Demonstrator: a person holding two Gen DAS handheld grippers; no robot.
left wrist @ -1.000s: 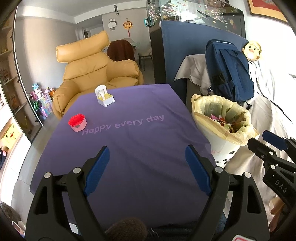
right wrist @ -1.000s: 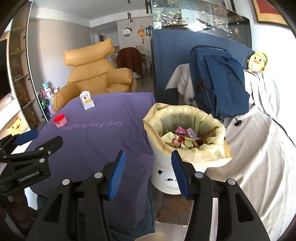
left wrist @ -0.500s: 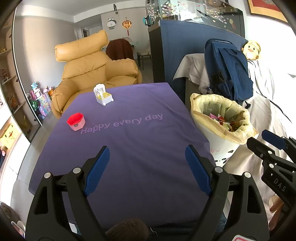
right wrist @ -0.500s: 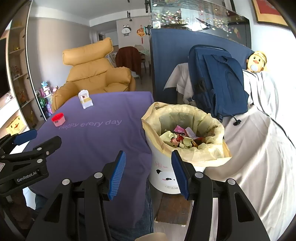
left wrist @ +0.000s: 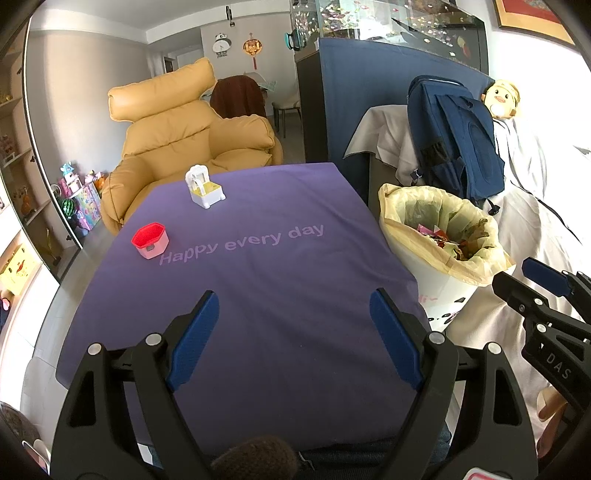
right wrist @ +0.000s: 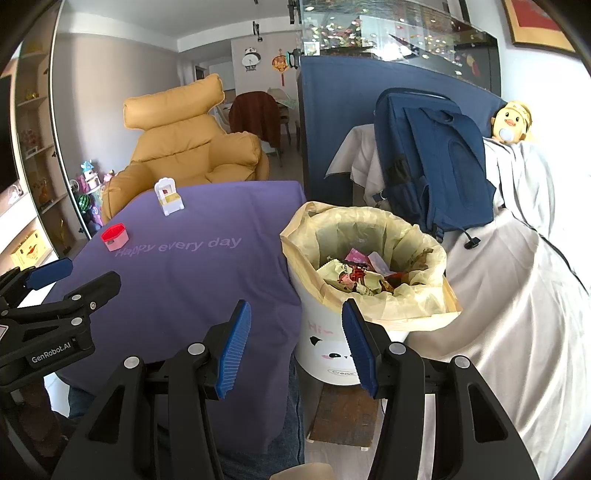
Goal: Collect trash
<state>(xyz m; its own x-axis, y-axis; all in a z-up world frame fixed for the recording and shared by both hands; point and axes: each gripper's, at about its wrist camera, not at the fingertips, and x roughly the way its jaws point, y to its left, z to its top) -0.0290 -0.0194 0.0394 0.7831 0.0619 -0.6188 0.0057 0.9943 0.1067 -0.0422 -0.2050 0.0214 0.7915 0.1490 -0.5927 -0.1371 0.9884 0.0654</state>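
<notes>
Nothing has changed over the last sec; we hold the left gripper (left wrist: 295, 332) and right gripper (right wrist: 291, 343) w/ jaws apart, empty; crumpled wrappers fill the white bin w/ yellow liner (right wrist: 369, 266) beside the purple cloth-covered table (left wrist: 258, 266); collection looks done

Walls: grey on the left, white at the back with a panda clock (left wrist: 221, 43) and a red hanging charm (left wrist: 252, 48).
Big chair: a puffy yellow armchair (left wrist: 177, 136) behind the surface (left wrist: 258, 295), which has a purple cloth.
Shelves: glass shelves (left wrist: 22, 177) on the left, with toys (left wrist: 79, 192) on the floor beside them.
Fish tank: a long glass tank (right wrist: 388, 33) on top of a dark blue stand (right wrist: 340, 122).
Sofa: covered with a pale sheet (right wrist: 498, 302); a blue backpack (right wrist: 428, 162) and a yellow duck doll (right wrist: 511, 123) lean there.
Light: bright sun from the right.
</notes>
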